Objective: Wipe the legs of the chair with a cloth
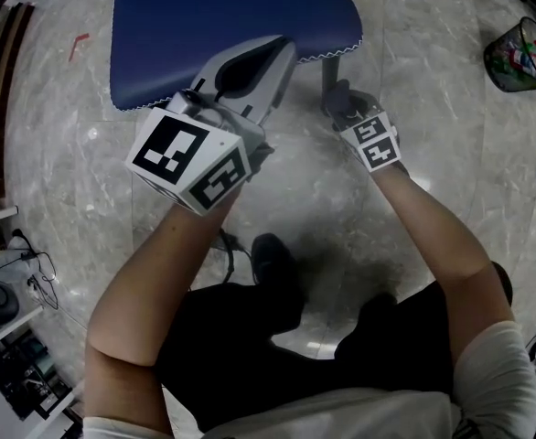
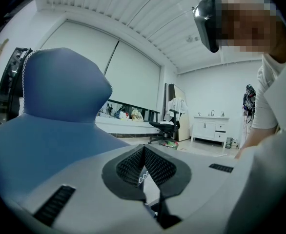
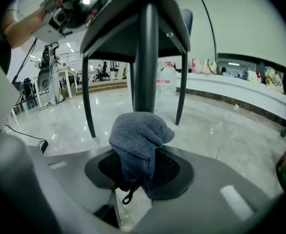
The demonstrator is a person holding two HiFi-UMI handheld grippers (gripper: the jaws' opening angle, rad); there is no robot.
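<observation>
The left gripper point(image 2: 143, 172), jaws closed on nothing, is hovering above the blue chair seat point(image 1: 213, 16), whose far side is cut off. The right gripper point(image 3: 135, 169) is clamping the grey cloth point(image 3: 138, 135) against the front leg point(image 3: 145, 57), hiding its lower part. Bare floor point(image 3: 221, 130) is lying all around.

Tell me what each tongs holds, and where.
Right tongs grip the grey cloth by its bunched lower part; left tongs are closed, holding nothing visible.

Blue-grey cloth point(image 3: 138, 135), navy seat point(image 1: 204, 26), black leg point(image 3: 145, 57), grey veined floor point(image 1: 85, 135).
</observation>
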